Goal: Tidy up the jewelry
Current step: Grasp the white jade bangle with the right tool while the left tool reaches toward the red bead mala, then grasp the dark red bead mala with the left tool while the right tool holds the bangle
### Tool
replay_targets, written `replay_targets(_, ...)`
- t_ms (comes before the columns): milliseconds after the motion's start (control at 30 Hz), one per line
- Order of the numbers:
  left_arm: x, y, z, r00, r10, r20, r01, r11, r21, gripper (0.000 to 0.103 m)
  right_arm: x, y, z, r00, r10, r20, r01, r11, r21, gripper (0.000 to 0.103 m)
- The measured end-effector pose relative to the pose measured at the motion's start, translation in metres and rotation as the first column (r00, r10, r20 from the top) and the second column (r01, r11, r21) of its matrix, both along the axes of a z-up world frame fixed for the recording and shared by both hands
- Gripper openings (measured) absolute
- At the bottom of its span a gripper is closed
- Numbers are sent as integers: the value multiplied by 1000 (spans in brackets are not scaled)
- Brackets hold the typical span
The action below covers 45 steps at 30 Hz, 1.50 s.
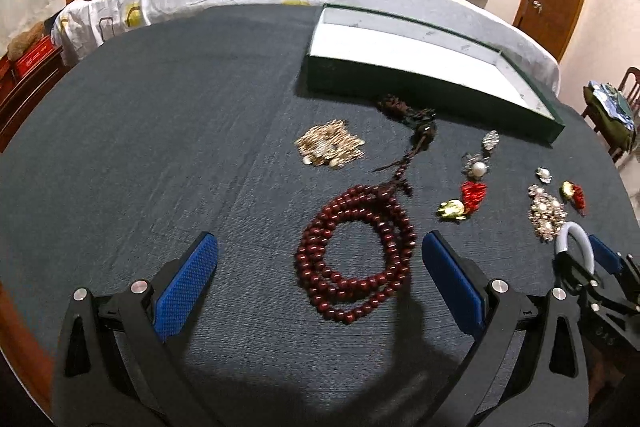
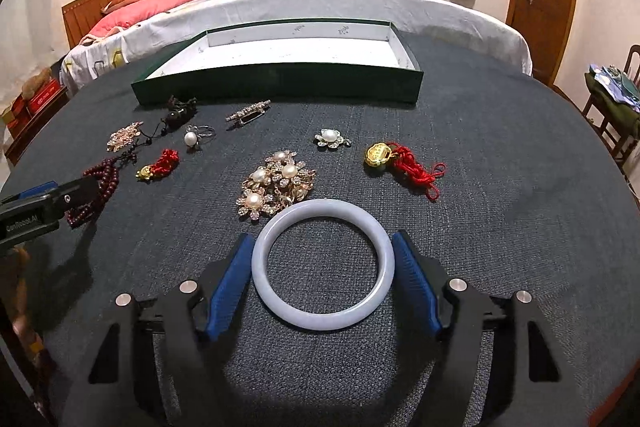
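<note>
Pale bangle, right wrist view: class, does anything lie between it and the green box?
Yes. The pearl brooch cluster lies on the cloth directly beyond the pale bangle, touching its far rim, on the way to the green box. The right gripper brackets the bangle.

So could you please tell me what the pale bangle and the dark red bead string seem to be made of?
The bangle: smooth, glossy, milky lavender-white, probably jade or glass. The bead string: round, polished, dark red beads with small highlights, likely lacquered wood, possibly stone.
</note>
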State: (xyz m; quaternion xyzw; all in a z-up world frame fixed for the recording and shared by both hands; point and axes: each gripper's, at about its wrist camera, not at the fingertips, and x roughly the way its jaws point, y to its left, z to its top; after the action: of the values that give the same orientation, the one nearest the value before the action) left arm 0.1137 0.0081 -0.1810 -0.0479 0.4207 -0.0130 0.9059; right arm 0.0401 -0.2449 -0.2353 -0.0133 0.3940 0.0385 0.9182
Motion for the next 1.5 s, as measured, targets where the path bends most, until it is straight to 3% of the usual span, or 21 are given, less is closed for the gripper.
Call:
replay_targets(300, 12, -4, -5, 999, -16, -46, 16, 1000, -14, 99, -1, -1, 0, 1000, 1, 5, -1, 1000, 7, 69)
replay_targets(467, 10, -14, -9, 997, -48, -62, 52, 996, 69, 97, -1, -1, 0, 1000, 1, 7, -1, 1000, 13, 69)
replay_targets(533, 7, -16, -8, 997, -58, -43, 62, 994, 87, 86, -1, -2, 0, 1000, 1, 8, -1, 1000, 16, 69)
replay_targets(600, 5, -17, -6, 997, -70, -27, 72, 994, 86, 64, -1, -2, 0, 1000, 1, 8, -1, 1000, 15, 69)
replay_targets(767, 2, -13, -3, 997, -81, 0, 81, 995, 65, 27, -2, -3, 0, 1000, 4, 9, -4, 1000, 22, 69)
replay_targets(833, 2, -11, -3, 995, -96, 3, 96, 995, 36, 18, -3, -3, 0, 1000, 4, 12, -4, 1000, 28, 68)
replay_targets(1133, -4, -15, 1, 996, -92, 20, 91, 995, 35, 15, -6, -7, 1, 1000, -4, 22, 3, 999, 37, 68)
replay_targets(1500, -16, -18, 25, 992, -100, 82, 97, 995, 38, 12, -16, -9, 13, 998, -11, 61, 8, 999, 41, 68)
